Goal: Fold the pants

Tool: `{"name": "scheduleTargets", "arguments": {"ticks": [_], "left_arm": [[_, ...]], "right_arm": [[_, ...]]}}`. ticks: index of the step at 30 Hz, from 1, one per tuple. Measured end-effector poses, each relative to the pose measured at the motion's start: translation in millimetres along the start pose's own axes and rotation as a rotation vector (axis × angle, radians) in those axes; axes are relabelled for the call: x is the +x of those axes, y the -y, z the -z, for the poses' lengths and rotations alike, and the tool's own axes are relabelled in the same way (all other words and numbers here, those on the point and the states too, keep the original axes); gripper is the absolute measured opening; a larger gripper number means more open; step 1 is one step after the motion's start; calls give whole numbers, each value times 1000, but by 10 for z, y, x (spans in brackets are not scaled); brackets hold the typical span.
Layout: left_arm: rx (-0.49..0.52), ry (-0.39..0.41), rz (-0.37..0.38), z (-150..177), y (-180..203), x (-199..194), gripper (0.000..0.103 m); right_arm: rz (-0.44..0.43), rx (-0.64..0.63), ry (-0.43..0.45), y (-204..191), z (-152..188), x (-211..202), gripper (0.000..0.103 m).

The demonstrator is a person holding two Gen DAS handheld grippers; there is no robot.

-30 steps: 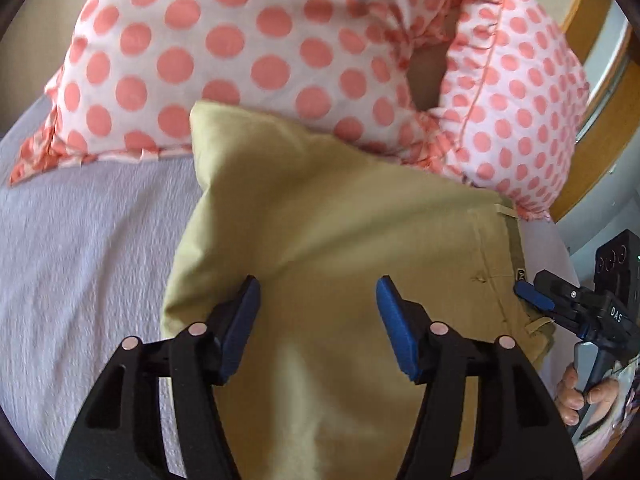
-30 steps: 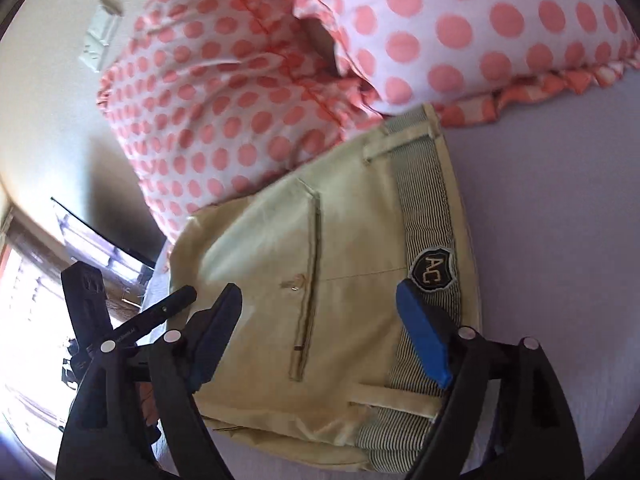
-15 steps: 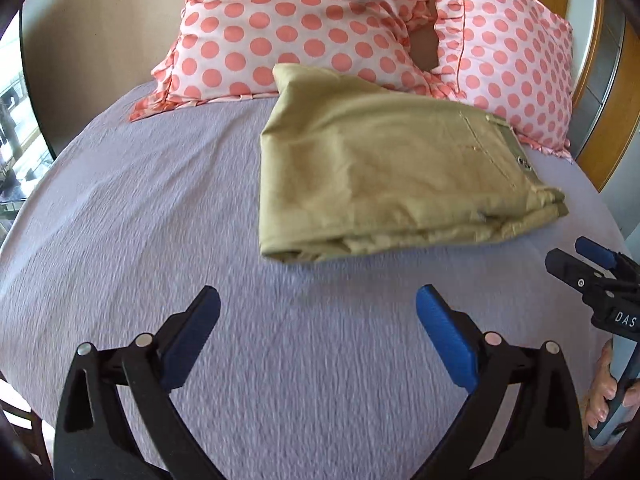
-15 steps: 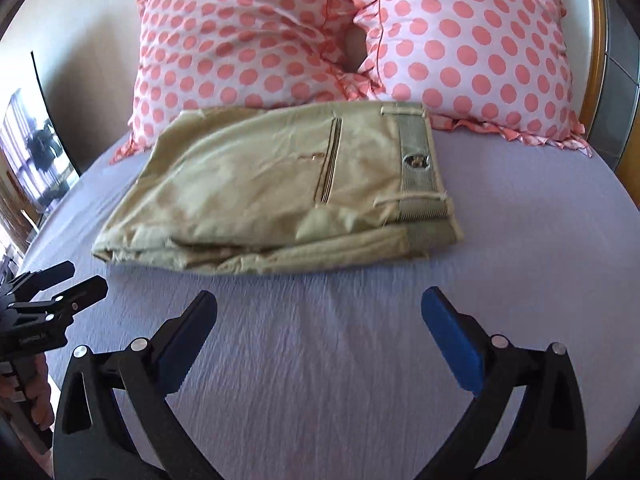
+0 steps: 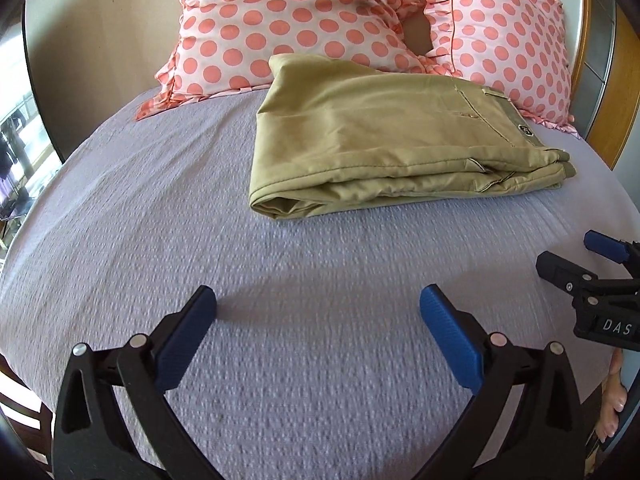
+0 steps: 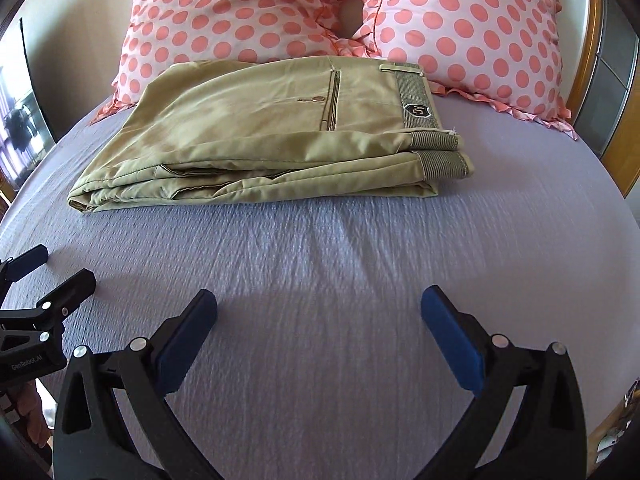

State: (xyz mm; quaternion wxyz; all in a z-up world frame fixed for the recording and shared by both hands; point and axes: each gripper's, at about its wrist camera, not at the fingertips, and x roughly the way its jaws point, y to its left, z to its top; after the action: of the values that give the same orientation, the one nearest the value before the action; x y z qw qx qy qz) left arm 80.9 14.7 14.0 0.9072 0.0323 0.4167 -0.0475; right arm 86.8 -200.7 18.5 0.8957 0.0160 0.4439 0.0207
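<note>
Khaki pants (image 6: 256,136), folded in layers

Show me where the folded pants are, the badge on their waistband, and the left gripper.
folded pants (image 6: 248,136): right wrist view, on the top layer of khaki cloth.
badge (image 6: 416,109): right wrist view, on the dark patch on the striped waistband.
left gripper (image 5: 318,312): left wrist view, midway between its open blue fingertips.

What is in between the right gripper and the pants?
Only bare purple bedsheet separates the right gripper from the folded pants, seen in the right wrist view.
</note>
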Motion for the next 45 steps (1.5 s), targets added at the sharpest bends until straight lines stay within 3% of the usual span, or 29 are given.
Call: {"name": "scheduleTargets", "arguments": {"ticks": [7, 45], "left_arm": [[6, 32, 3, 30, -1, -15, 101], [5, 31, 3, 15, -6, -12, 101]], "right_arm": [[2, 2, 2, 1, 2, -5, 102], [3, 4, 3, -3, 1, 1, 102]]}}
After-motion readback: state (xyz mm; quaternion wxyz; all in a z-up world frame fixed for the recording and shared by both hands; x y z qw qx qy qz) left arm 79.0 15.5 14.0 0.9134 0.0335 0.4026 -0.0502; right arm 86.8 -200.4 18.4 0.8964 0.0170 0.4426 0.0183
